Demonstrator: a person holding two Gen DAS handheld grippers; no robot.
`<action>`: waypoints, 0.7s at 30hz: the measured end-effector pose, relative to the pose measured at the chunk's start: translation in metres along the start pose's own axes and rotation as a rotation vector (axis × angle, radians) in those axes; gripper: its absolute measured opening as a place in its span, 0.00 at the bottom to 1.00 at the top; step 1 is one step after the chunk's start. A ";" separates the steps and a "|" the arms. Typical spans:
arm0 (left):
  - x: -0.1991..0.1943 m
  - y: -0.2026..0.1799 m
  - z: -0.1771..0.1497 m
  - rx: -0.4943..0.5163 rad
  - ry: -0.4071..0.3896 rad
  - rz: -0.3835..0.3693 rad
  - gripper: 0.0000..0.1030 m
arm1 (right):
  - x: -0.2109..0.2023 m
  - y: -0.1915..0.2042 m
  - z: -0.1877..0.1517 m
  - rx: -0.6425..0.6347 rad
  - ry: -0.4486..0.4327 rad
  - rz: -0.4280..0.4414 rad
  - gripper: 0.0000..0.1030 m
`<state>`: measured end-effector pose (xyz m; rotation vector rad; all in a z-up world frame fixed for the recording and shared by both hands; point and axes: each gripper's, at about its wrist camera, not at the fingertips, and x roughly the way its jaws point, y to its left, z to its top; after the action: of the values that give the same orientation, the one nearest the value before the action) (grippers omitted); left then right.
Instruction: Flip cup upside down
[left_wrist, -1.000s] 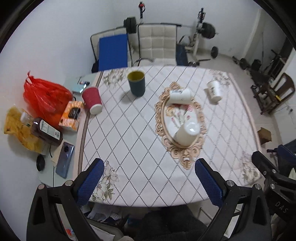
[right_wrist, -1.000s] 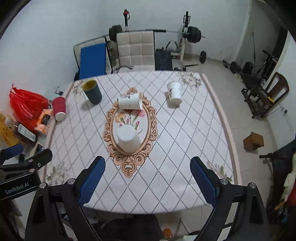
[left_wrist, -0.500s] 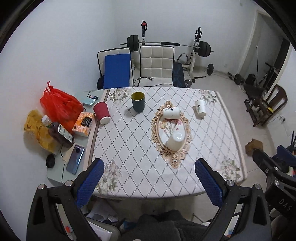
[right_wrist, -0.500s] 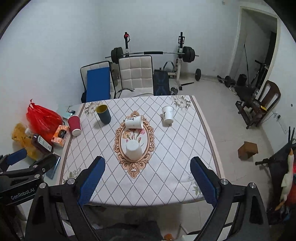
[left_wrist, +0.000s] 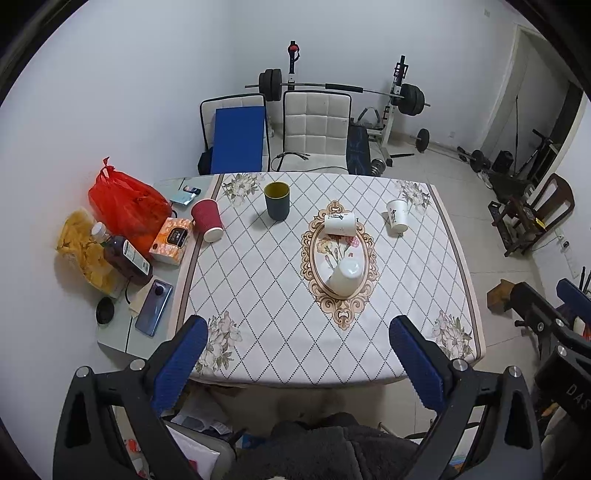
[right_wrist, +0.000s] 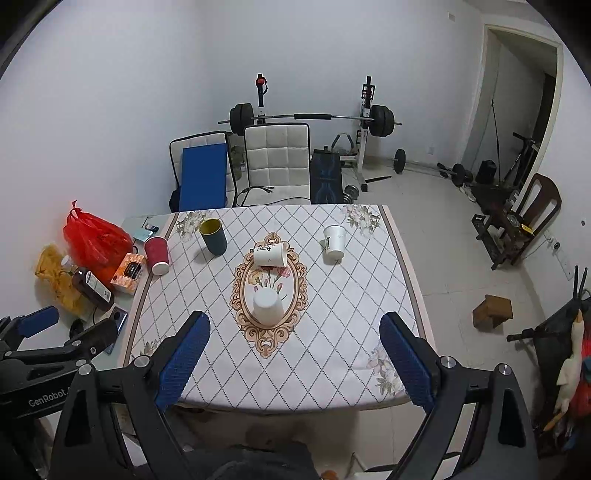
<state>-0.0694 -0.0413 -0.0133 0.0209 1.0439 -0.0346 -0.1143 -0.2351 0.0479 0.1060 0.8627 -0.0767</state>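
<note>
Several cups stand on the patterned tablecloth (left_wrist: 258, 280). A white cup (left_wrist: 345, 275) (right_wrist: 266, 305) sits upside down on the oval motif. Another white cup (left_wrist: 340, 223) (right_wrist: 270, 254) lies on its side behind it. A third white cup (left_wrist: 397, 220) (right_wrist: 334, 241) stands upright at the right. A dark blue cup (left_wrist: 277, 200) (right_wrist: 213, 236) stands upright, and a red cup (left_wrist: 207, 225) (right_wrist: 157, 254) stands upside down at the left. My left gripper (left_wrist: 297, 358) and right gripper (right_wrist: 293, 350) are open and empty, held high above the table's near edge.
A red bag (left_wrist: 123, 206), snack bag, bottle (left_wrist: 123, 254), tissue box (left_wrist: 171, 240) and phone (left_wrist: 153, 302) lie on a side table at the left. Chairs (left_wrist: 314, 129) and a barbell rack stand behind the table. A small wooden stool (right_wrist: 493, 310) is on the floor at the right.
Both grippers have pulled back and up from the table, so it looks smaller and farther. The cups have not moved. Both grippers stay open.
</note>
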 end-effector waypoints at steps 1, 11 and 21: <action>0.000 0.000 0.000 0.002 0.000 -0.001 0.98 | 0.000 -0.001 0.001 0.000 0.001 0.001 0.93; 0.000 -0.009 -0.004 0.004 0.014 0.018 0.98 | 0.016 -0.002 0.004 -0.020 0.030 0.008 0.93; -0.001 -0.015 -0.003 -0.005 0.009 0.033 0.98 | 0.024 -0.006 0.004 -0.024 0.040 0.015 0.93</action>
<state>-0.0734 -0.0559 -0.0137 0.0335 1.0520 -0.0023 -0.0966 -0.2425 0.0314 0.0914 0.9021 -0.0501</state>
